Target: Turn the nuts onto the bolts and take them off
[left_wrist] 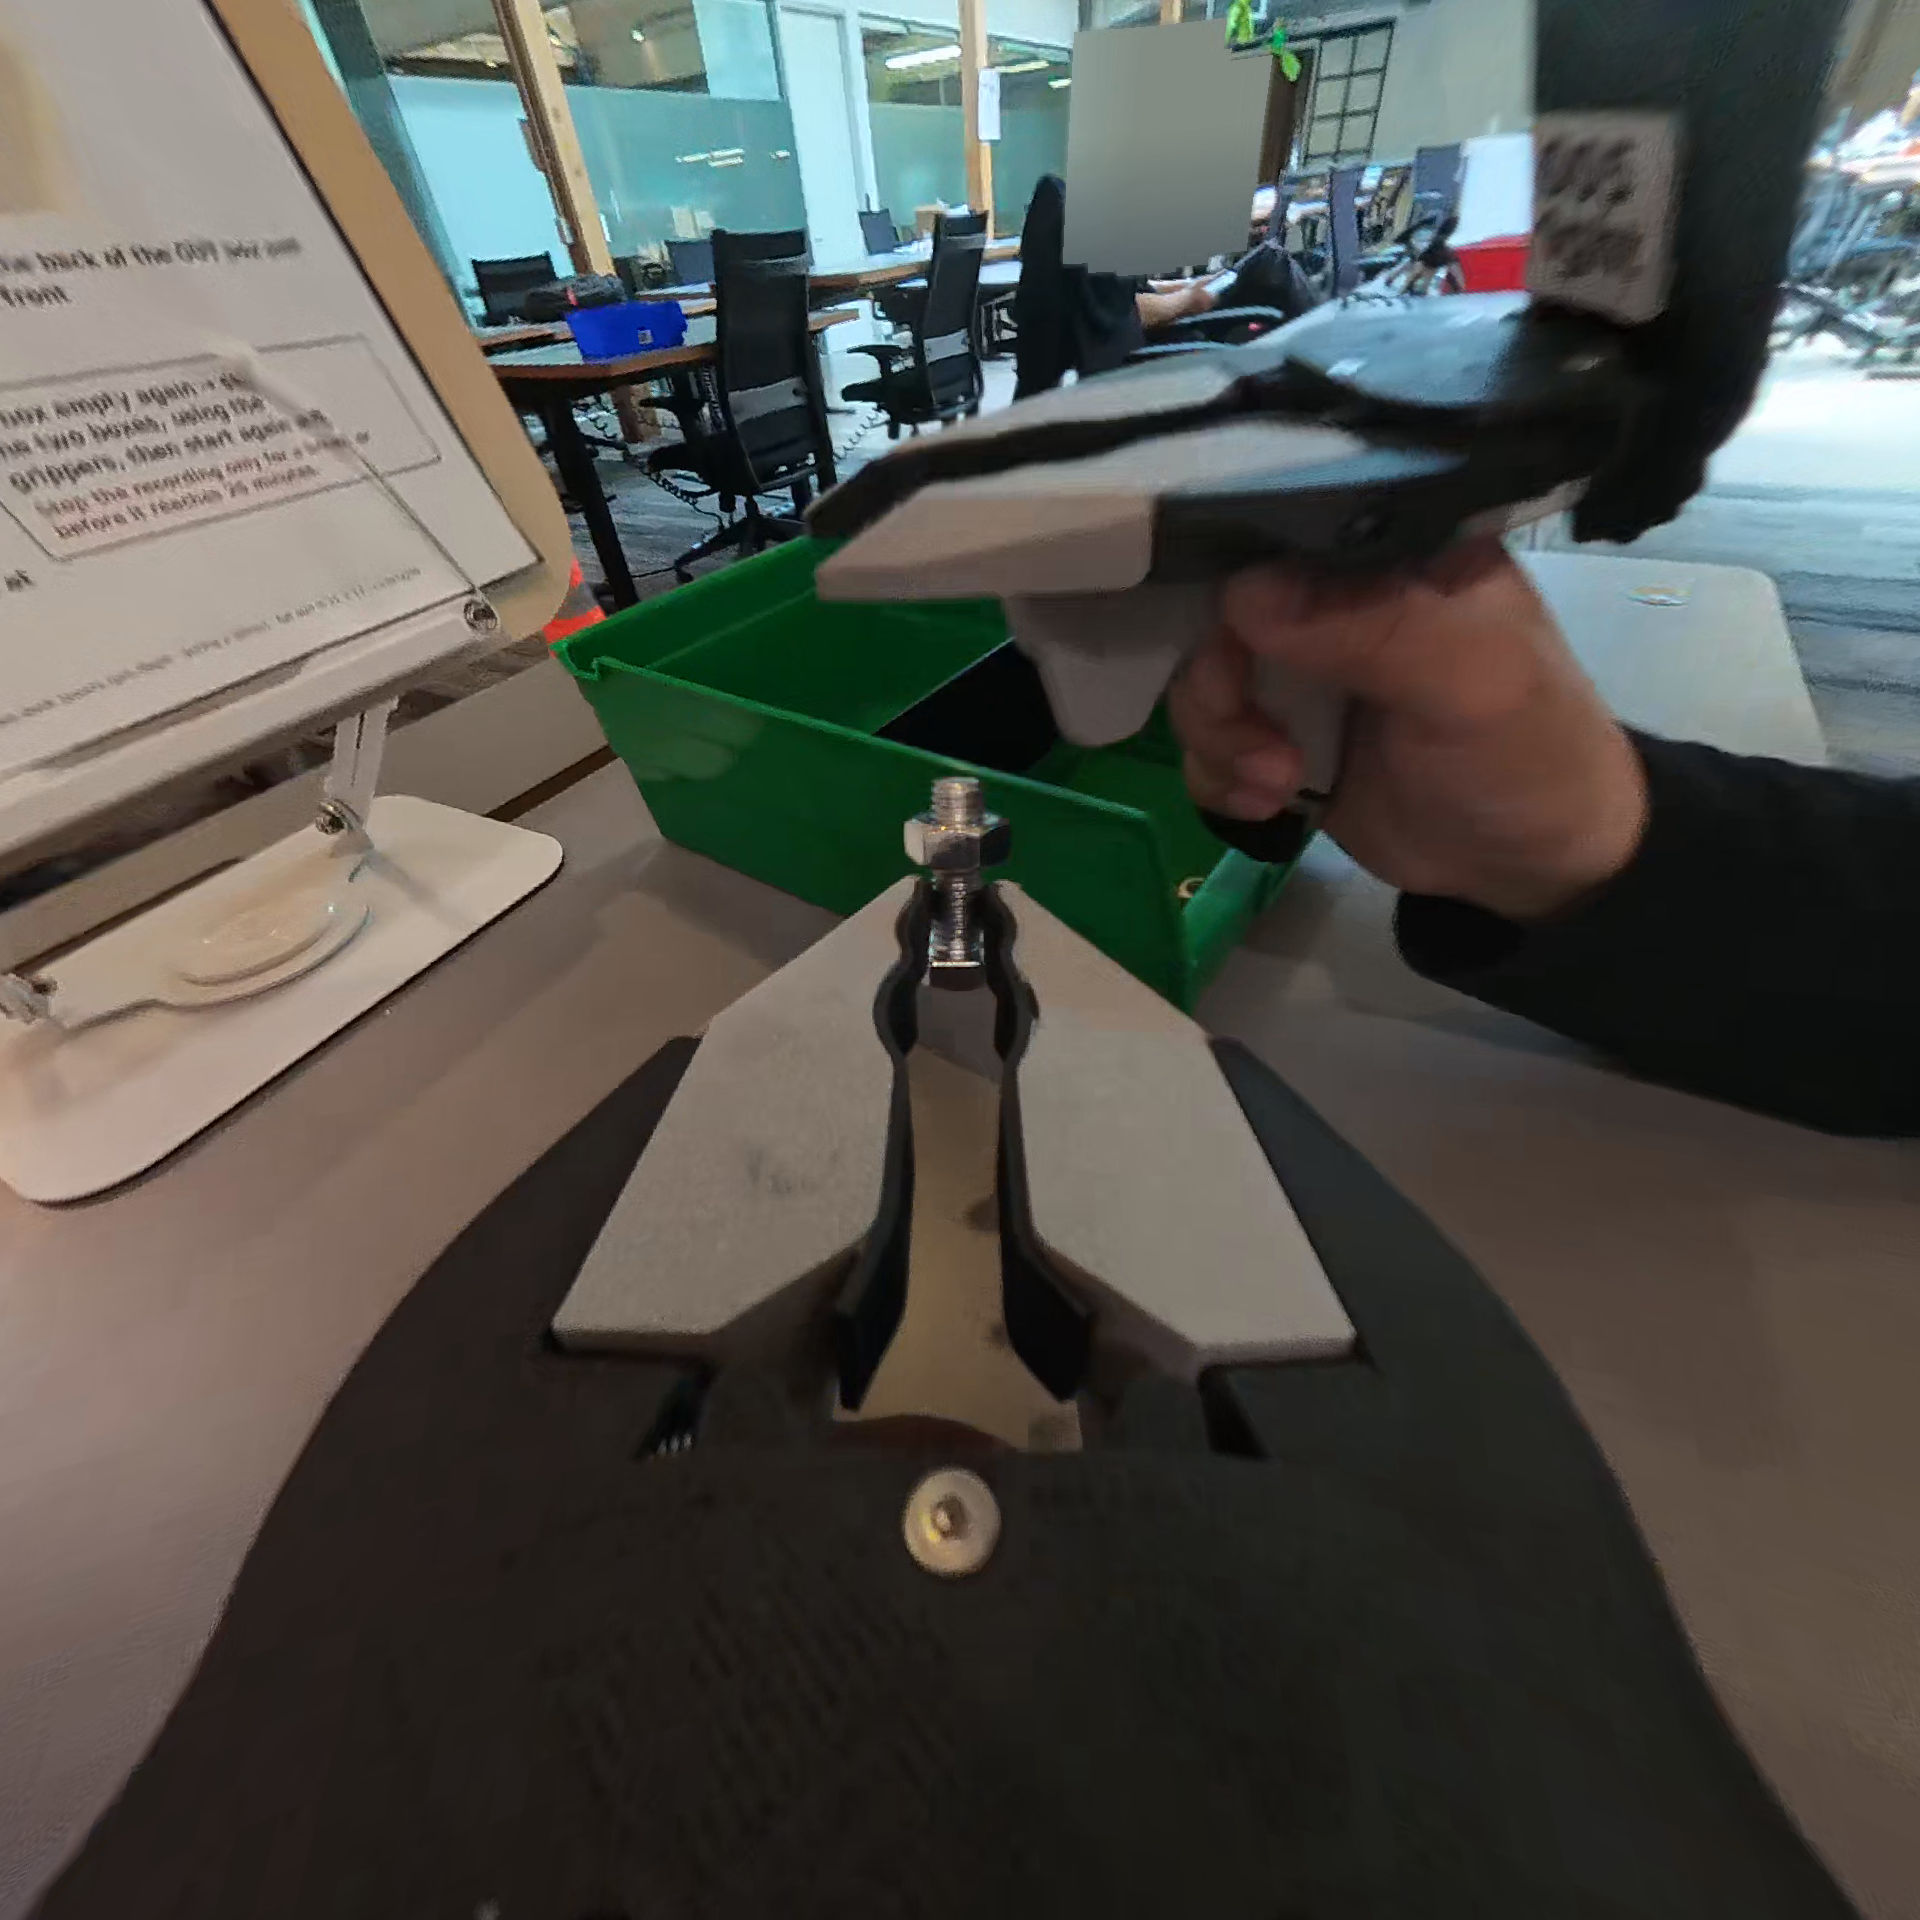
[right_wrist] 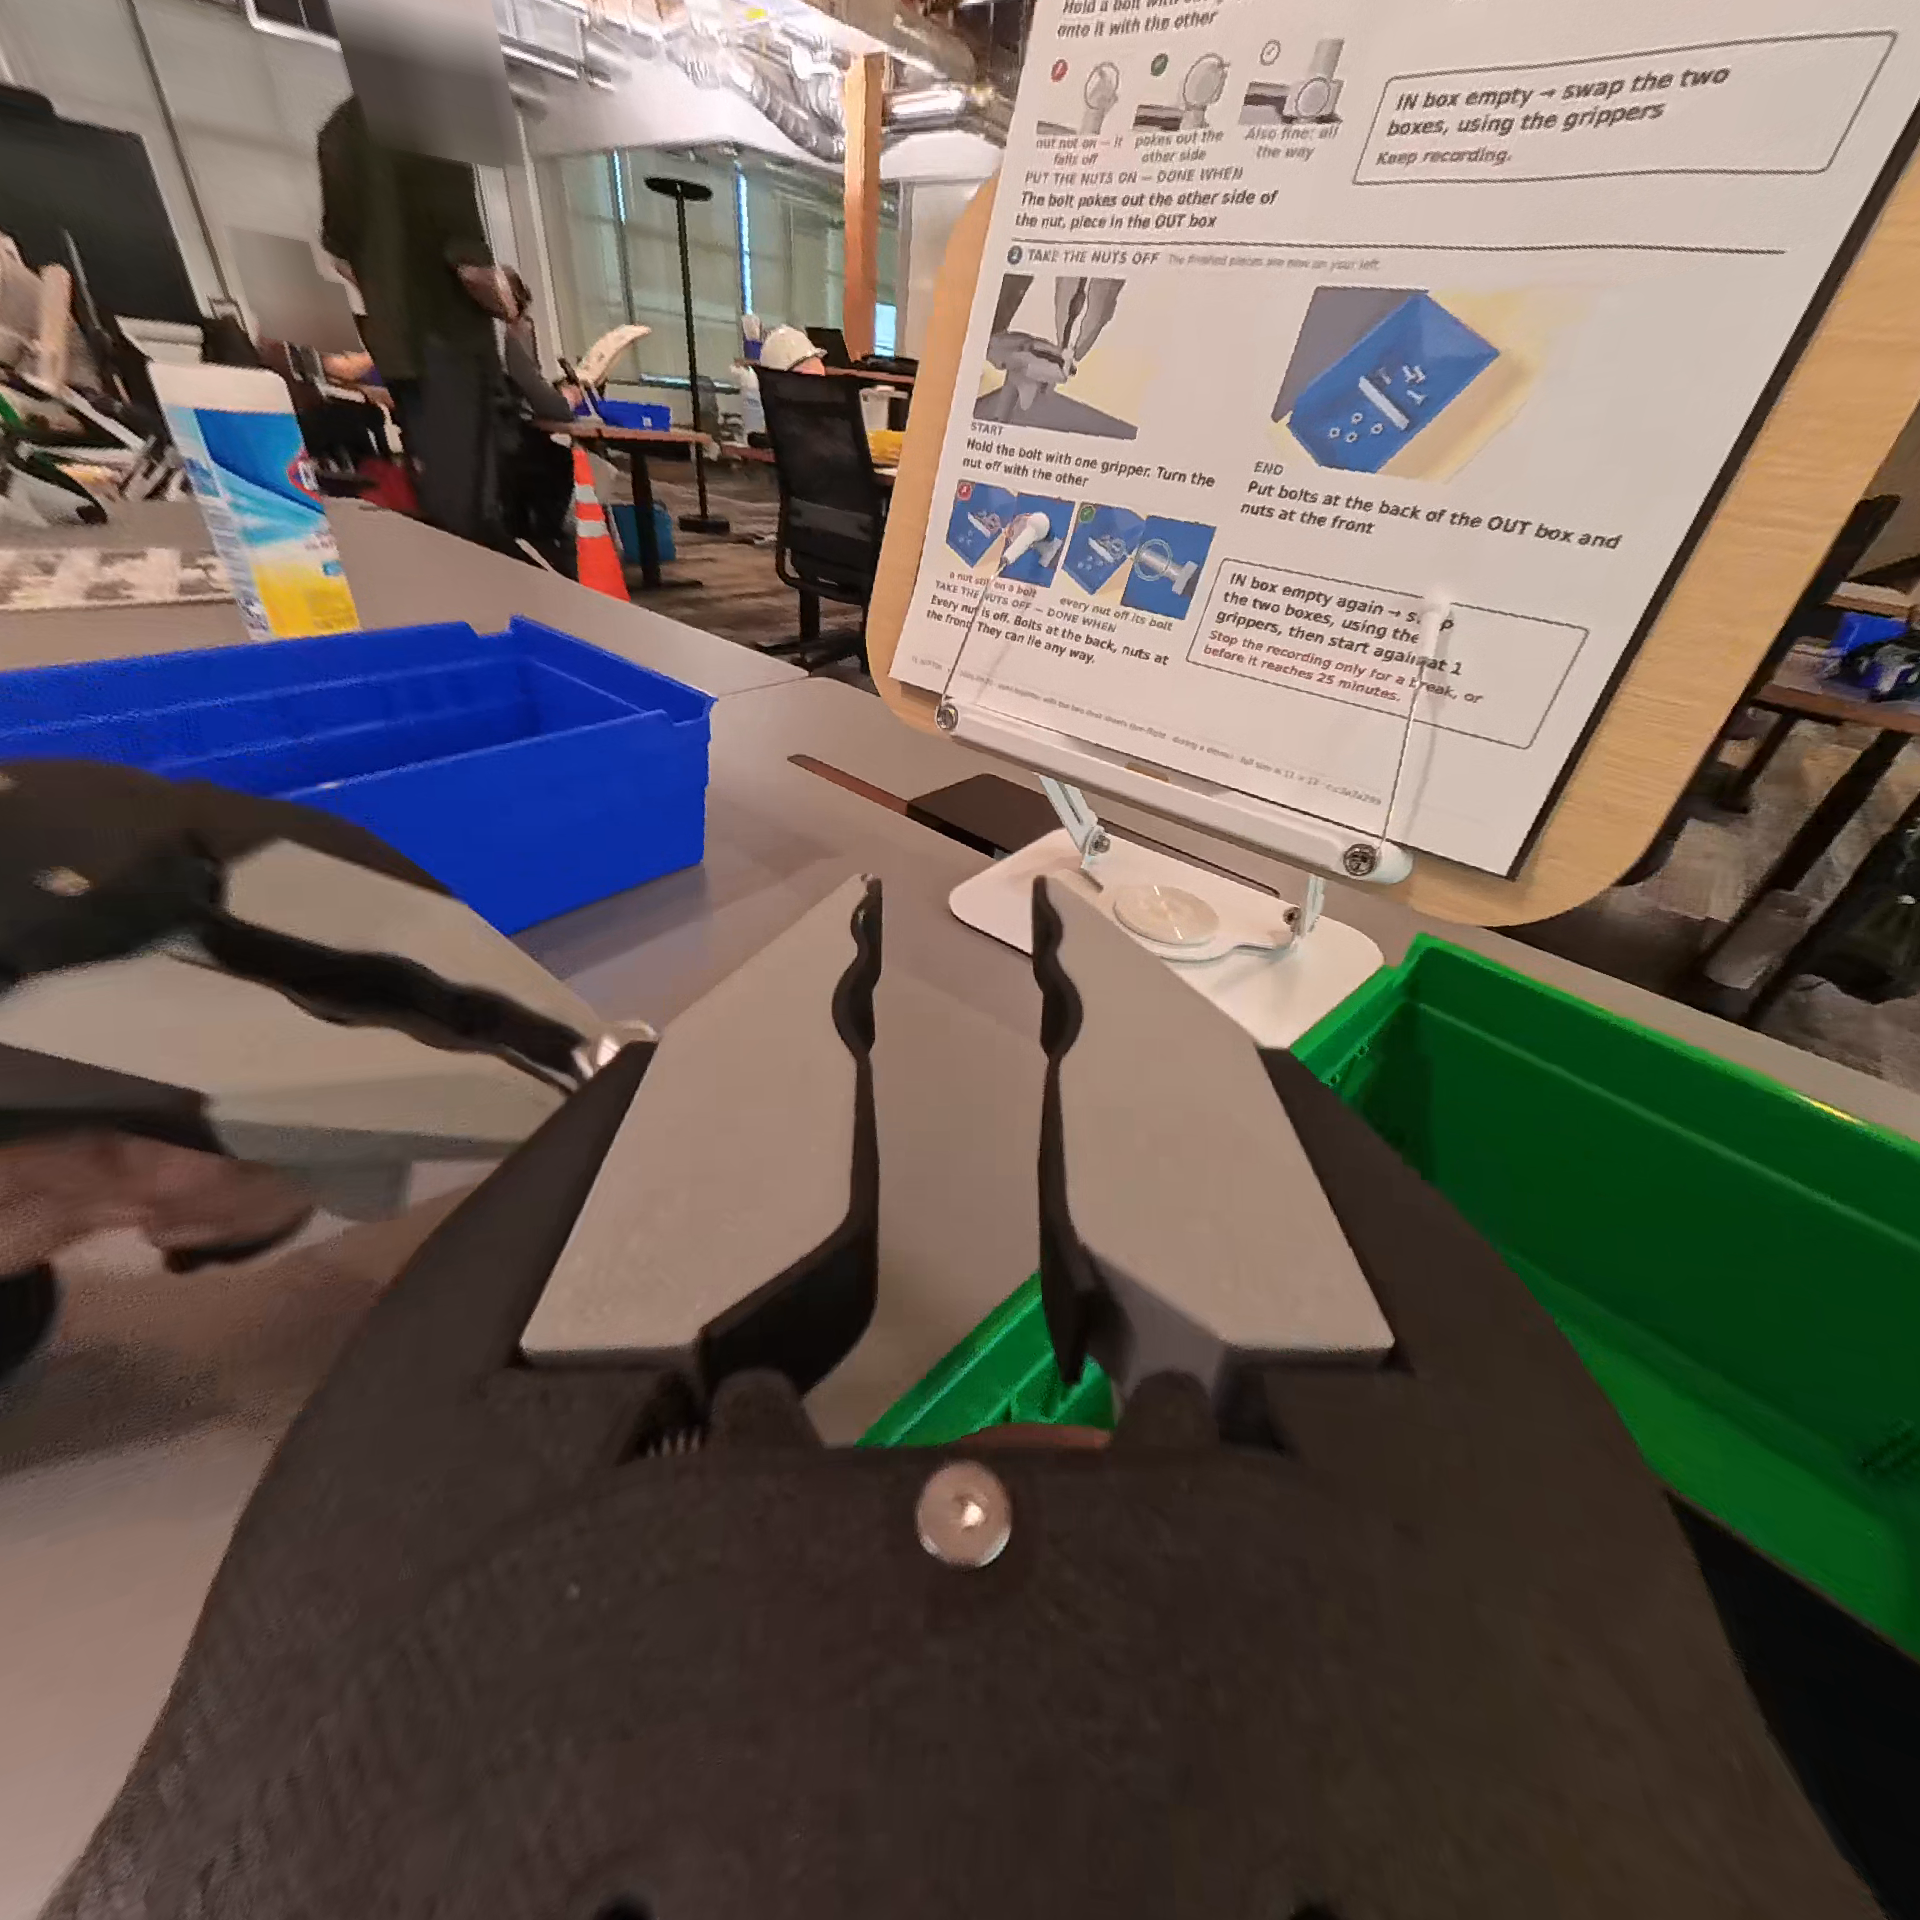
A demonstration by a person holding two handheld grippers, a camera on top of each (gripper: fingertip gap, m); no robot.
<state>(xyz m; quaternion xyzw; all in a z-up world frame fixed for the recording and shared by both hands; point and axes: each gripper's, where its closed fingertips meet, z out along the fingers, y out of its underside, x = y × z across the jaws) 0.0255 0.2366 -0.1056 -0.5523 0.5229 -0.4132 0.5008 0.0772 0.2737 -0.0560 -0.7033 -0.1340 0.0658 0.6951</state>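
My left gripper (left_wrist: pixel 957 914) is shut on a silver bolt (left_wrist: pixel 954 925) that points forward out of its tips. A silver hex nut (left_wrist: pixel 957 837) sits on the bolt's thread near its free end. My right gripper (left_wrist: pixel 831 535) hovers above and behind the bolt in the left wrist view, held by a hand. In the right wrist view my right gripper (right_wrist: pixel 956 902) is open and empty. The left gripper (right_wrist: pixel 582 1049) shows at the left there, with the silver bolt end (right_wrist: pixel 613 1039) at its tips, beside my right gripper's left finger.
A green bin (left_wrist: pixel 790 758) stands behind the bolt; it also shows in the right wrist view (right_wrist: pixel 1621 1174) at the right. A blue bin (right_wrist: pixel 499 769) sits at the left. A white stand with an instruction sheet (right_wrist: pixel 1299 436) stands between them. A wipes canister (right_wrist: pixel 260 499) is behind the blue bin. About 8 cm separates my left fingertips from my right.
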